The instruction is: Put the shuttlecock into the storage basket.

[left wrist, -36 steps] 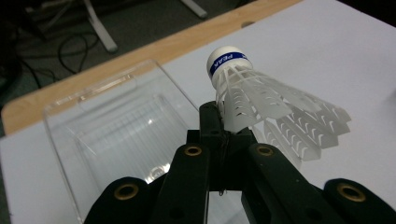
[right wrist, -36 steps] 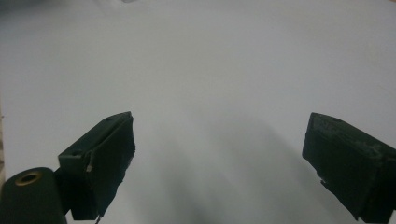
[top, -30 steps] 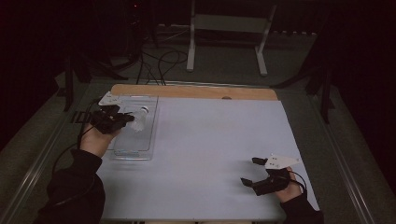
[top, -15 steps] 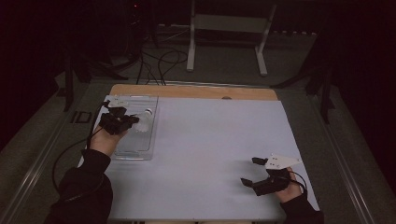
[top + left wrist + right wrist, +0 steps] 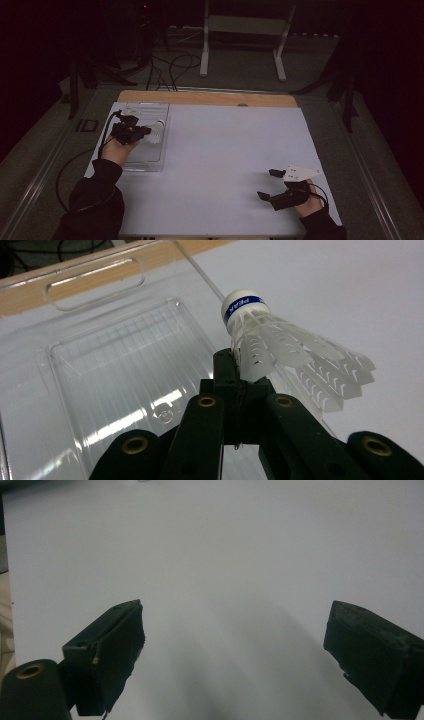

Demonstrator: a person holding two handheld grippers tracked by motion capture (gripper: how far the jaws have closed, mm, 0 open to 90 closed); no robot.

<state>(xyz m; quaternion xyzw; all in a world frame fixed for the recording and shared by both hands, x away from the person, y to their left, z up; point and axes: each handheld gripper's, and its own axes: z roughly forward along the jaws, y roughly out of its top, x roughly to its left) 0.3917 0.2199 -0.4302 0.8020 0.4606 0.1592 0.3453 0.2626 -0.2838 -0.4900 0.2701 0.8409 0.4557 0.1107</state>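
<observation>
Fingers of the left gripper (image 5: 239, 374) are pinched nearly together on the feather skirt of a white shuttlecock (image 5: 280, 352), gripping it by a thin edge of the vanes while the cork tip with its blue band points away and slightly up; the right gripper (image 5: 235, 655) has its fingers spread wide with nothing between them, resting low over the bare white bench (image 5: 240, 160) near the person's side. From above, the left gripper (image 5: 131, 133) holds the shuttlecock (image 5: 157, 133) above the right-hand edge of the clear plastic tray (image 5: 145, 165) at the bench's left, so the shuttlecock sits over the tray wall rather than squarely over the recessed well. That is the main risk, in my judgement: letting go here could drop the shuttlecock on the rim, and it may tip outward and roll across the bench. The hold itself looks slight, since only a few flexible vanes are caught, so a quick swing could let it twist or slip free early, and too hard a squeeze could bend the feathers. The light tray (image 5: 100, 365) could also skid if the fingers bump its wall, with the right gripper too far off to steady it. Beyond the tray runs the wooden strip (image 5: 210, 98) along the far edge.
</observation>
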